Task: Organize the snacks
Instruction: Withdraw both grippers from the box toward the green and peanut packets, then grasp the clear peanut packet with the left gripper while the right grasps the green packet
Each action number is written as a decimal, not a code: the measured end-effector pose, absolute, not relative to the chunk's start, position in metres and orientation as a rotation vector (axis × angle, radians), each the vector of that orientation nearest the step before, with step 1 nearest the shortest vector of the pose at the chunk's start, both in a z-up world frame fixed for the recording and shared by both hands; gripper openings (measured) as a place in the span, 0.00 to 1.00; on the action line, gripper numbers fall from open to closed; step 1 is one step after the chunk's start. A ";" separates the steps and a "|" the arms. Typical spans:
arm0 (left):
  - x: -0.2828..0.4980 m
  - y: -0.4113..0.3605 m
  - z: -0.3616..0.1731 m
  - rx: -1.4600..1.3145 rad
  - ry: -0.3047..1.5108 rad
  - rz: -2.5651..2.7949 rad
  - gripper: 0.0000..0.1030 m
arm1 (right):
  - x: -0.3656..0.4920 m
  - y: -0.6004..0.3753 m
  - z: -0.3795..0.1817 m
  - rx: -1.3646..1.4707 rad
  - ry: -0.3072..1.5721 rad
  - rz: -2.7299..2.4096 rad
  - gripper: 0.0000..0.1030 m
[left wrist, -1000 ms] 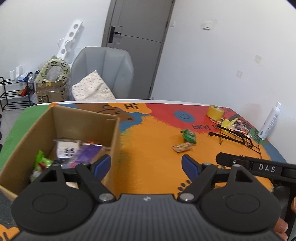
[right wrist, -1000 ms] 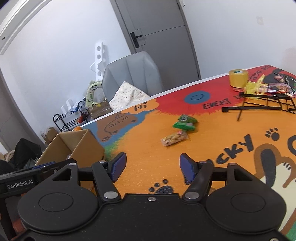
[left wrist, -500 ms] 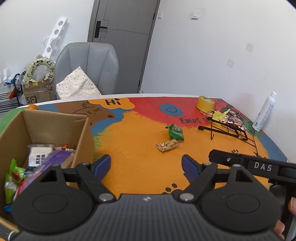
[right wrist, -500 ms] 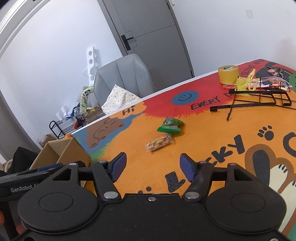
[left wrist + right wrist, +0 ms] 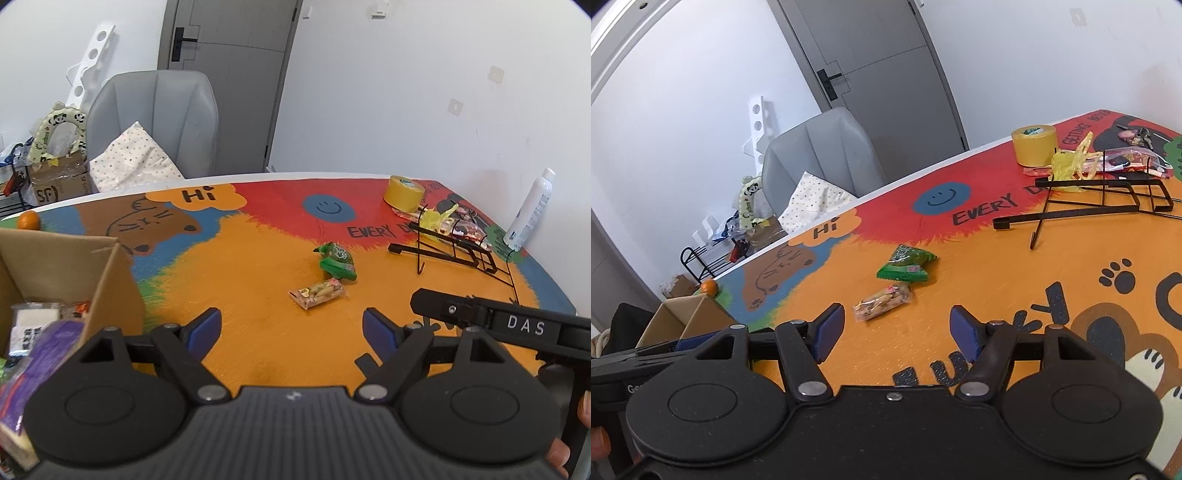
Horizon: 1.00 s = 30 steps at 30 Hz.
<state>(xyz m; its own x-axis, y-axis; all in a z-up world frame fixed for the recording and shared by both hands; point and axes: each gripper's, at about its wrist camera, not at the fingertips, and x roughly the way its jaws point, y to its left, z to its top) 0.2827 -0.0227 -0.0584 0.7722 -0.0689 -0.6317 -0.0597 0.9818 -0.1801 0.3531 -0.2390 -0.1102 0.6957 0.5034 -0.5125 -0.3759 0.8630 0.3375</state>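
Landmark taken: the nut pack [image 5: 317, 292], a clear packet lying flat on the orange part of the bench [image 5: 258, 258].

Nearest the cameras, the left gripper [image 5: 291, 328] is seen with jaws wide and nothing between them; the nut pack lies just beyond the gap, slightly right of centre. The right gripper [image 5: 897, 328] is likewise seen with jaws apart, somewhat narrower, and empty; the same pack [image 5: 882, 301] sits just beyond its left pad. Both tools are tilted down toward the pack, so a pickup approach is judged to be under way; which gripper is meant to take it cannot be told.

Left of the pack, at the near bench edge, an open box [image 5: 62, 266] is seen with several packets already inside. It is judged to be the collection point, hence its place within easy reach of the left gripper.

Just behind the pack, close to it but apparently apart, a green packet [image 5: 337, 260] lies flat. Two loose snacks are thus judged to remain.

Further back and to the right of the pack, a black wire rack [image 5: 458, 251] lies tipped over, with yellow and clear wrappers behind it. Beyond that a tape roll [image 5: 403, 192] stands, and a white bottle [image 5: 530, 210] by the wall. An orange [image 5: 28, 220] rests far left, behind the box.
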 end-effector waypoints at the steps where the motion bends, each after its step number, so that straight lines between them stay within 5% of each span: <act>1: 0.286 -0.024 -0.060 -0.195 0.694 -0.005 0.80 | 0.356 -0.239 -0.111 0.215 0.635 0.494 0.63; 30: 0.400 -0.046 -0.120 -0.155 0.838 -0.009 0.80 | 0.457 -0.232 -0.131 0.253 0.730 0.491 0.62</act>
